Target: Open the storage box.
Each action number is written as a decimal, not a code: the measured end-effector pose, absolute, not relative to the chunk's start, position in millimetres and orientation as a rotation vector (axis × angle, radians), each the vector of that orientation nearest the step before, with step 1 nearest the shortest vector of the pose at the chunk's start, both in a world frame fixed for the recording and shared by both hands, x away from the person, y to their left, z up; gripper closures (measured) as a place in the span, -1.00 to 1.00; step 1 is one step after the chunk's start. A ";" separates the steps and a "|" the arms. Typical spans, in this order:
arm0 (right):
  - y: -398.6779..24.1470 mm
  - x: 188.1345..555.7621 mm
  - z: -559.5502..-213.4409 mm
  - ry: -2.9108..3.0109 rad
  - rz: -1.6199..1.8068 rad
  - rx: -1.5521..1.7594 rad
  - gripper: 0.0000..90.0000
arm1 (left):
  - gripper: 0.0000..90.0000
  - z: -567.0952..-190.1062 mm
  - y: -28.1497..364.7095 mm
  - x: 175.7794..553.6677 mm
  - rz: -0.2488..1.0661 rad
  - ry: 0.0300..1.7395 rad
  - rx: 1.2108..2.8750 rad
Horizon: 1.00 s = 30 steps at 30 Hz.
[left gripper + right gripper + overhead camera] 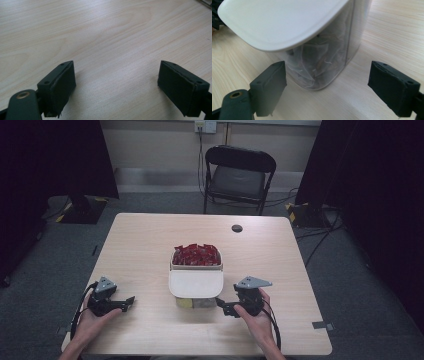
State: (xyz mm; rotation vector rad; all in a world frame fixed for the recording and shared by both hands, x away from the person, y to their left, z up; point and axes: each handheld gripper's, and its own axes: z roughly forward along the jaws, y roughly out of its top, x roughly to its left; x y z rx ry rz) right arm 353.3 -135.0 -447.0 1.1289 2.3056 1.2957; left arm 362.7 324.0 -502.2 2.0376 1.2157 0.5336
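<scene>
High view, near edge: left gripper (126, 302) near the tabletop's front-left corner, jaws spread wide over bare wood, holding nothing.
Right gripper (223, 307): toward the front-right, jaws wide apart and empty, aimed at the container's clear lower body.
Tabletop (145, 245): pale wood, mostly bare.
Container (195, 292): middle of the tabletop, nearer the front edge; clear plastic, two-part, with a white lid (195, 283) over the near half.
Near compartment (322, 62): translucent tea bags behind the clear wall.
Far compartment: red sachets (196, 254) heaped, uncovered.
Handling, as a guess: light, stiff, smooth-walled and likely slippery; best gripped across the narrow body, below the lid; sachets may spill if tipped.
Far edge: small dark disc (237, 228).
</scene>
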 end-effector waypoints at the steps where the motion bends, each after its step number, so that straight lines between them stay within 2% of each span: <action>1: -135.0 353.3 -447.0 2.306 1.296 1.129 -0.69 | -0.68 -502.2 324.0 362.7 0.534 1.216 2.038; 28: -108.4 359.7 -451.0 2.364 1.346 1.077 -0.69 | -0.68 -502.3 324.0 362.7 0.534 1.216 2.037; 30: -105.7 360.1 -448.8 2.353 1.351 1.076 -0.74 | -0.68 -502.3 323.9 362.7 0.534 1.216 2.037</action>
